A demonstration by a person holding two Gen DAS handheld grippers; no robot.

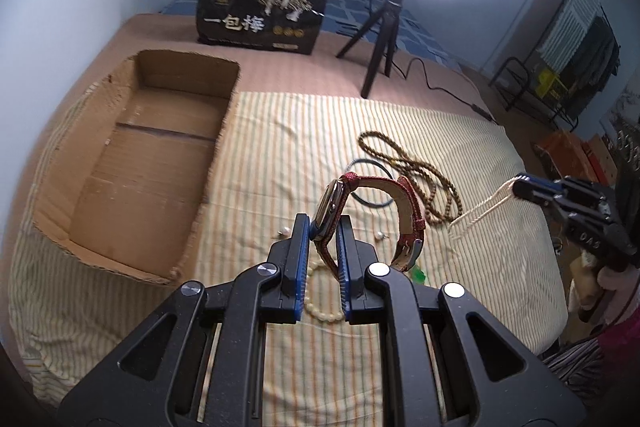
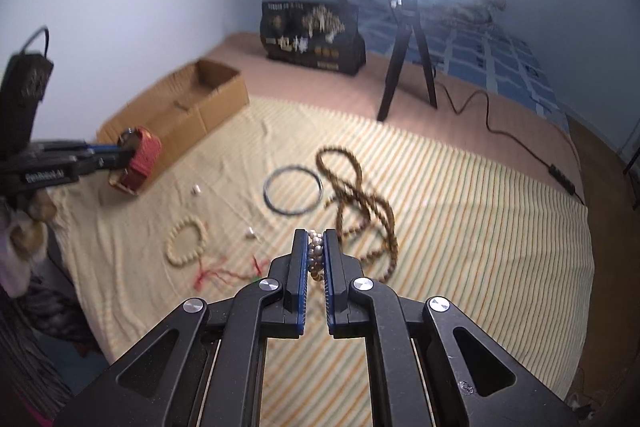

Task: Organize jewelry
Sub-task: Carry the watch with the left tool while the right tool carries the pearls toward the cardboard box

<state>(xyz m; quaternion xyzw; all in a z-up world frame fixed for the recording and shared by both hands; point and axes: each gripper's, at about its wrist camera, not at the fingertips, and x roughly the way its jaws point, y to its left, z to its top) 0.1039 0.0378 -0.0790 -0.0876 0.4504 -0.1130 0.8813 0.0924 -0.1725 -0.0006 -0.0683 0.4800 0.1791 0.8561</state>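
Observation:
My left gripper (image 1: 323, 223) is shut on a red-strapped watch (image 1: 408, 211), its case pinched between the pads and the strap looping out to the right above the striped cloth. In the right wrist view the same watch (image 2: 138, 163) hangs at the left gripper (image 2: 124, 151), in front of the open cardboard box (image 2: 224, 107). My right gripper (image 2: 315, 239) is shut on a pearl strand (image 2: 315, 253); in the left wrist view the strand (image 1: 480, 211) trails from it (image 1: 516, 187) down toward the cloth. The box (image 1: 184, 75) holds nothing that I can see.
On the striped cloth lie a brown bead necklace (image 2: 360, 203), a dark bangle (image 2: 294, 189), a cream bead bracelet (image 2: 186, 241), red string (image 2: 224, 271) and two small pearl earrings (image 2: 196, 190). Behind stand a ring-light tripod (image 2: 404, 67), its cable and a black bag (image 2: 312, 39).

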